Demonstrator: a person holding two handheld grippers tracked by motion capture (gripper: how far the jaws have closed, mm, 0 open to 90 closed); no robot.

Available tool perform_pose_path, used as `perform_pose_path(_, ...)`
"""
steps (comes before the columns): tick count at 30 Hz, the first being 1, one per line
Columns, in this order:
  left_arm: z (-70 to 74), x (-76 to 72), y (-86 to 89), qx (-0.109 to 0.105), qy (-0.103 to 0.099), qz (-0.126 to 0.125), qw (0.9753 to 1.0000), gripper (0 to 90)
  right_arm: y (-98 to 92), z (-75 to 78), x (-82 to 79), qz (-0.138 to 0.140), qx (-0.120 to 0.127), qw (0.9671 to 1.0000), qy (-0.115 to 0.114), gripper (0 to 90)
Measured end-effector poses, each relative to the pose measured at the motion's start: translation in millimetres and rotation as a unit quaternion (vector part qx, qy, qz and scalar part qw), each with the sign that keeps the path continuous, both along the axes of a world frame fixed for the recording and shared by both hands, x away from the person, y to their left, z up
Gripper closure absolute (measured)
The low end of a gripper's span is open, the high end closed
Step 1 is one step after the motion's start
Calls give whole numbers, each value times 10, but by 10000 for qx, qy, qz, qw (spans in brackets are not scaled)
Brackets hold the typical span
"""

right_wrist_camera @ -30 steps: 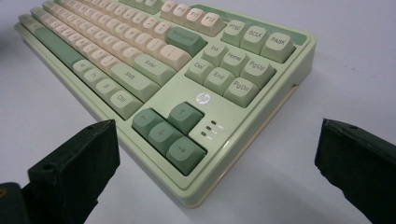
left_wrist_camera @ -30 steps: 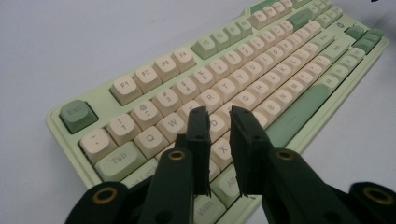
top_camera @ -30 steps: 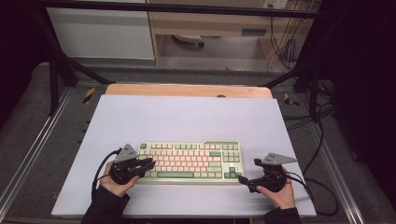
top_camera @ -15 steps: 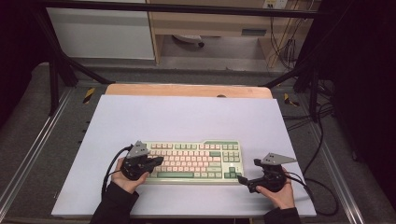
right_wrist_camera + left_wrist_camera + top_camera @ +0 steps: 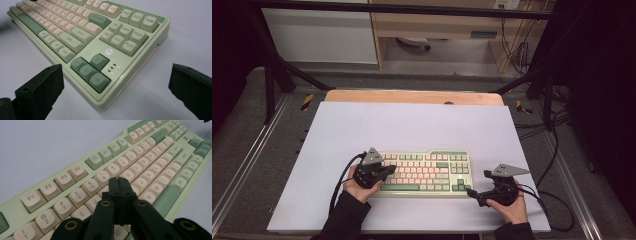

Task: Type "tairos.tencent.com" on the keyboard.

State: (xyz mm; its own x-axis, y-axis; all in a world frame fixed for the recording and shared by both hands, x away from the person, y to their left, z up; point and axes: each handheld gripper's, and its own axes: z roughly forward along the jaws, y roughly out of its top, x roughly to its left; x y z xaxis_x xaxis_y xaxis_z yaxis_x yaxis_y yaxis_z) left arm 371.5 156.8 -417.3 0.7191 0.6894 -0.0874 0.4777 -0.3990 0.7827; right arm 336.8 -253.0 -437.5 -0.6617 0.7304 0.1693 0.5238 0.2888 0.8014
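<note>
1. You are bringing your left gripper (image 5: 388, 171) in over the left part of the pale green keyboard with cream and green keycaps (image 5: 427, 172); a second ago it was sitting off the keyboard's left end, and half a second ago it was just reaching the edge.
2. Its jaws are clenched together into one narrow tip, holding nothing, and in the left gripper view that tip (image 5: 119, 180) is hovering above the letter rows, near the T and Y keys. I am reading that as you lining up to press a key; whether the tip is touching a cap I cannot tell.
3. Your right gripper (image 5: 470, 191) is resting where it was, just off the keyboard's front right corner, jaws released wide and empty, looking at the arrow keys (image 5: 90, 69).
4. The keyboard is lying flat on the white surface (image 5: 362, 125), near your edge and a little right of centre.
5. Its long axis is running left to right across the surface, function row facing away from you, space bar towards you.
</note>
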Motion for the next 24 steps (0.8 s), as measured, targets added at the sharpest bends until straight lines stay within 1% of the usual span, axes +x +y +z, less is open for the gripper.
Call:
perform_pose_path(12, -99, 103, -80, 163, 15, 98, 9998, 900, 2, -3, 3, 18, -7, 10000, -1, 5)
perform_pose_path(18, -119, 110, -96, 168, -28, 80, 9998, 900, 0, -3, 4, 21, -15, 10000, -10, 5)
perform_pose_path(24, -143, 116, -102, 203, 14, 63, 9998, 900, 3, -3, 2, 10, -4, 10000, 15, 5)
